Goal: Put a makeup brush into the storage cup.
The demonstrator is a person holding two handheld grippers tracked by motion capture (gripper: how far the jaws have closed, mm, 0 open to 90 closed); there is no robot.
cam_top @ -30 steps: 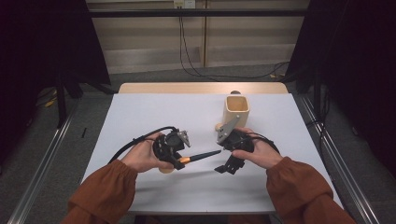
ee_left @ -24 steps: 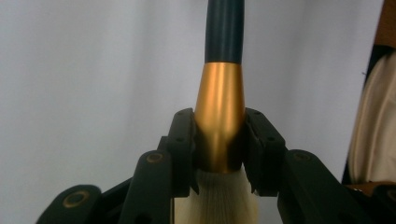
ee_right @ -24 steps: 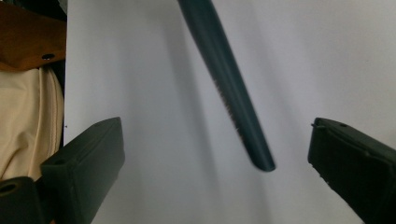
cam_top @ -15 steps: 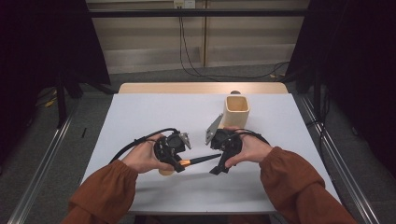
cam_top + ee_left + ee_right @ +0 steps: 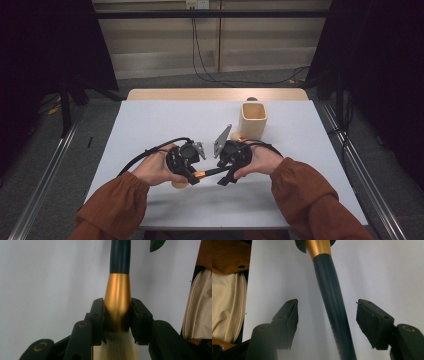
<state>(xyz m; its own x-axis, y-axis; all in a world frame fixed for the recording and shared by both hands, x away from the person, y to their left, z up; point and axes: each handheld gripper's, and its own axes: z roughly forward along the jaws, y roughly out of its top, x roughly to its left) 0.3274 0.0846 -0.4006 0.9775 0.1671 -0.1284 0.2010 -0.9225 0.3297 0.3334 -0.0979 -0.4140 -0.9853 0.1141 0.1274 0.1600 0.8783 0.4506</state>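
Bench: white-topped bench (image 5: 150,125) with a pale wood far edge, grey floor and dark curtains around it.
Cup: square beige cup (image 5: 253,120) standing far right.
Brush: dark-handled makeup brush with gold ferrule (image 5: 117,302), held level above the bench.
Left gripper (image 5: 192,172): clamped on the ferrule; its own view shows cream bristles.
Right gripper (image 5: 327,322): jaws have just been closing, half open either side of the handle, not touching it.
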